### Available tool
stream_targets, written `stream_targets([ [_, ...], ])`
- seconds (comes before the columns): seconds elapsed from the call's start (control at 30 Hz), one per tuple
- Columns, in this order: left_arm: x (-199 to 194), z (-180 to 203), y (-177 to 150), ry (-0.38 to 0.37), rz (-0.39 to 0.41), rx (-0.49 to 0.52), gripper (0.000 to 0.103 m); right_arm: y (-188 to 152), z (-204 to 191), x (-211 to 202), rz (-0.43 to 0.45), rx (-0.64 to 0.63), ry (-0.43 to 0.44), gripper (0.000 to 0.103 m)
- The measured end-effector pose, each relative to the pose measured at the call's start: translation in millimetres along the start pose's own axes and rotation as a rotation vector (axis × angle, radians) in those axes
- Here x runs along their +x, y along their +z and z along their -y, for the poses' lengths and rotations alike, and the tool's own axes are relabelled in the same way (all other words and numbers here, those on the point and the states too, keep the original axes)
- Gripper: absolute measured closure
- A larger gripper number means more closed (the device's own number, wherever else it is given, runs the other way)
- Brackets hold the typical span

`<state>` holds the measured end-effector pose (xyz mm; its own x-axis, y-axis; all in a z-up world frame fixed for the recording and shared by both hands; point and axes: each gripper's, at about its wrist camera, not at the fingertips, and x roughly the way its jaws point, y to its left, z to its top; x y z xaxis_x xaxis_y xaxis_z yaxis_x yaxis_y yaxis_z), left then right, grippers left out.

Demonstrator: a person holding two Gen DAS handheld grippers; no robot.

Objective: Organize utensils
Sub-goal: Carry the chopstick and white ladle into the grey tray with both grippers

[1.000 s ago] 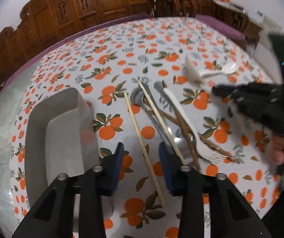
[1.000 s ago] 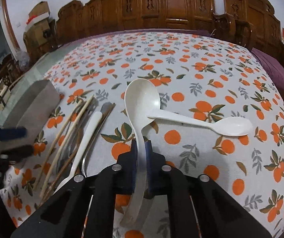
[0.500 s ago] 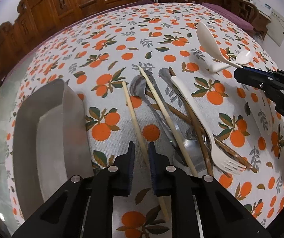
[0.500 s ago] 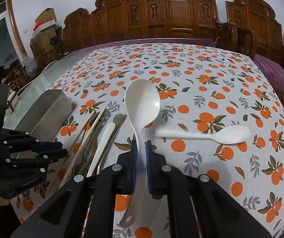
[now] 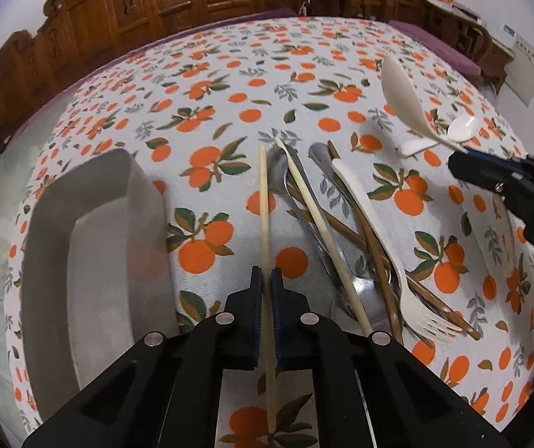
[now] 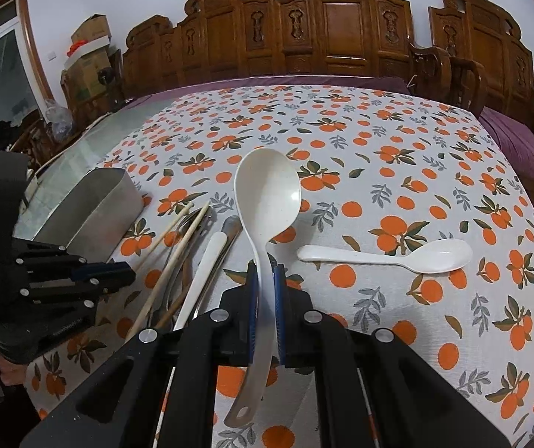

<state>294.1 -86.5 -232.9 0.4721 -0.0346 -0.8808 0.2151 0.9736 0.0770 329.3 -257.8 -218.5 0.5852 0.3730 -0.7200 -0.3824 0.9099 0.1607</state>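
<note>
Table (image 5: 252, 56) under an orange-print cloth carries everything, and the sorting looks barely begun. Largest on it is the metal tray (image 5: 43, 261), lying just left of the left gripper (image 5: 265, 291); what shows of its inside holds no utensil, though its near end runs out of the left wrist view, so I cannot be sure of that part.

Right of the left jaws the utensil pile (image 5: 356, 246) lies unsorted: a second pale chopstick (image 5: 319, 224), metal spoons, dark wooden chopsticks and a white fork (image 5: 386, 250) cross one another.

The big white ladle (image 6: 267, 201) is off the cloth, clamped by its handle in the jaws of the right gripper (image 6: 265, 291), bowl pointing forward and away from them, handle end hanging back below. Ahead and to the right of those jaws the small white spoon (image 6: 397, 257) lies alone on the cloth, well apart from the pile.

Smallest in play, a pale chopstick (image 5: 263, 201) runs straight through the left jaws, which are closed on it near its middle; whether it has left the cloth I cannot tell.

So two pieces are in hand, none visibly stowed. Left to do, by my reading: carry both to the tray, then fetch the pile and the lone spoon.
</note>
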Motion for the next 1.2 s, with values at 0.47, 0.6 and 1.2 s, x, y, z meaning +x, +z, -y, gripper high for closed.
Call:
stream_targets([
  [0.47, -69, -18, -6, -0.112, 0.152, 0.002, 0.099, -6, -38, -26, 0.044, -0.049, 0.007, 0.093],
  [0.6, -85, -27, -8, -0.135, 0.192, 0.021, 0.099, -3, -57, -33, 0.047, -0.090, -0.033, 0.093],
  [1.2, -81, -118, -25, -0.168, 0.210, -0.078, 0.099, 33, -136, -32, 0.074, -0.151, -0.038, 0.093],
])
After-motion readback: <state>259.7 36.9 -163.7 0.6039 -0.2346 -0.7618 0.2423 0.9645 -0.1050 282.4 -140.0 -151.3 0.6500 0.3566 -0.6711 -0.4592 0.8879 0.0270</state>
